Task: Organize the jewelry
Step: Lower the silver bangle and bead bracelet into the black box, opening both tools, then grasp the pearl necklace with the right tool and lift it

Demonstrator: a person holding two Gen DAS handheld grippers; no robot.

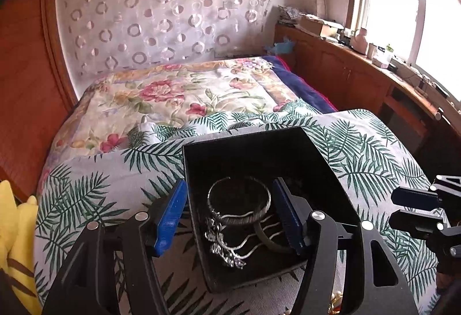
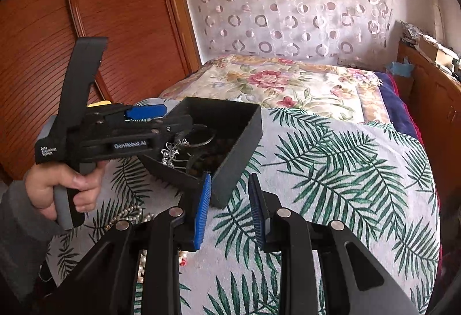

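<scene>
left tool (image 1: pixel 227 217): apart, straddling black box (image 1: pixel 253 148) wall | right tool (image 2: pixel 229 214): apart, empty | silver bangles (image 1: pixel 239 199) in box

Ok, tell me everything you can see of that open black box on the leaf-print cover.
The open black rectangular box is lidless, with matte, thin walls, card or plastic by the look. It sits tilted on the leaf-print cover, near end raised. Inside lie silver bangles, a sparkly silver chain and, deeper in, dark beads. The left gripper straddles one side wall: one blue finger outside, the other inside. The right gripper is open by the near corner, holding nothing.
</scene>
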